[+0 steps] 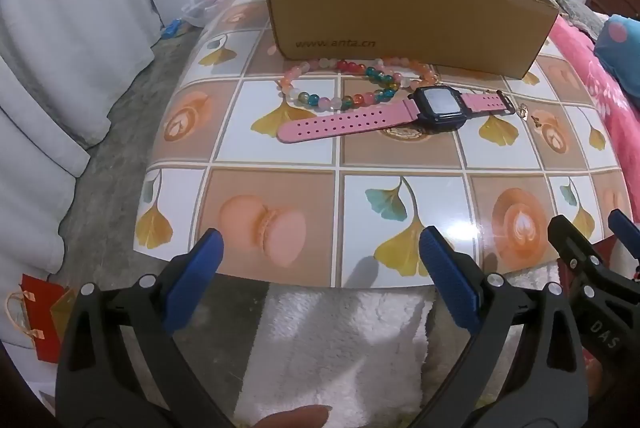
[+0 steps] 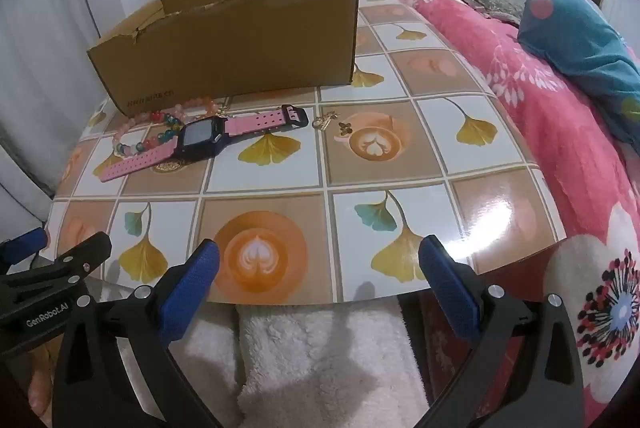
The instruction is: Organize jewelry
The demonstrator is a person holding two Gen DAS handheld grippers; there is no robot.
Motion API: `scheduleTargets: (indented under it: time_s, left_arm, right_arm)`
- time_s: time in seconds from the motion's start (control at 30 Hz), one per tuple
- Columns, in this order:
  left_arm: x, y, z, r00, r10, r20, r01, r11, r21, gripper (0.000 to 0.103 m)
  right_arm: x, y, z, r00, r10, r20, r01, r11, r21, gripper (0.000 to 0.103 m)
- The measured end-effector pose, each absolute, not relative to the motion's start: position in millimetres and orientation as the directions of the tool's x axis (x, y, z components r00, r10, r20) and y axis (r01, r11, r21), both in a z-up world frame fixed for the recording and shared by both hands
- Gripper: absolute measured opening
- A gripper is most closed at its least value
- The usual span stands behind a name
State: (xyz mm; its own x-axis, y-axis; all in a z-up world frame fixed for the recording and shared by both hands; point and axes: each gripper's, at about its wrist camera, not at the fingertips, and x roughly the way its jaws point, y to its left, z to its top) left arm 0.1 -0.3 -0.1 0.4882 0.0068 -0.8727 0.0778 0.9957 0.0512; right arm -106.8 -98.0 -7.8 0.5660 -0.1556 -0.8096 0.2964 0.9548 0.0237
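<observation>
step: nothing picked yet, likely first pick | left gripper (image 1: 320, 248) fingers wide open, empty | right gripper (image 2: 320, 252) same | watch (image 1: 400, 110), bead bracelets (image 1: 348, 80), small charms (image 2: 326, 119) on desk (image 1: 400, 156) at 12 o'clock, before box (image 1: 400, 12) | next: reach forward, close on one piece
</observation>
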Motion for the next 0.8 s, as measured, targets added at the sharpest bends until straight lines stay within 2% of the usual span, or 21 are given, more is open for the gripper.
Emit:
scheduleTargets:
  time_s: [0.8]
  left_arm:
    - [-1.2,-1.7,-3.0,0.487,-0.006,-0.873,0.084,0.996,0.040,0.095]
  right_arm:
    - [-105.8,-97.7,-7.0,0.565,-0.155,-0.810,0.297,0.955,0.024,0.097]
